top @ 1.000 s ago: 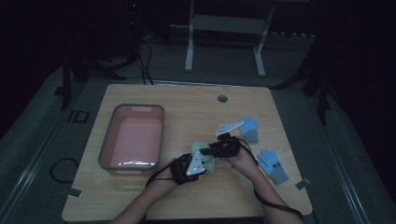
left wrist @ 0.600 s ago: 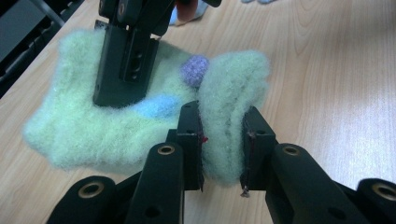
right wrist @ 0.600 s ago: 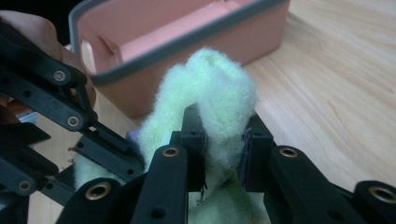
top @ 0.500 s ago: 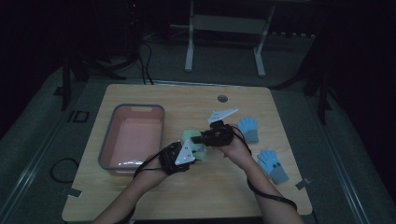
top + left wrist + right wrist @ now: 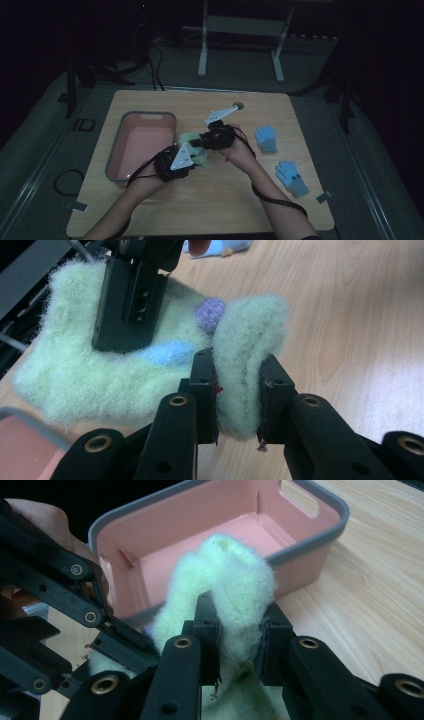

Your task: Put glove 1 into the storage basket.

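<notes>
Your left gripper (image 5: 239, 400) and right gripper (image 5: 239, 645) both clamp the fuzzy green glove (image 5: 125, 365) beside the pink bin (image 5: 310, 525).

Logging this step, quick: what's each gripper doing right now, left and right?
Left gripper: jaws shut on a fold of the fuzzy green mitten.
Right gripper: jaws shut on the same mitten, near the pink bin.

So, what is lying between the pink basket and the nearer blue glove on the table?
In the high view, between the pink basket and the nearer blue glove are the fuzzy green glove and both tongs, left and right, each clamped on it.
</notes>
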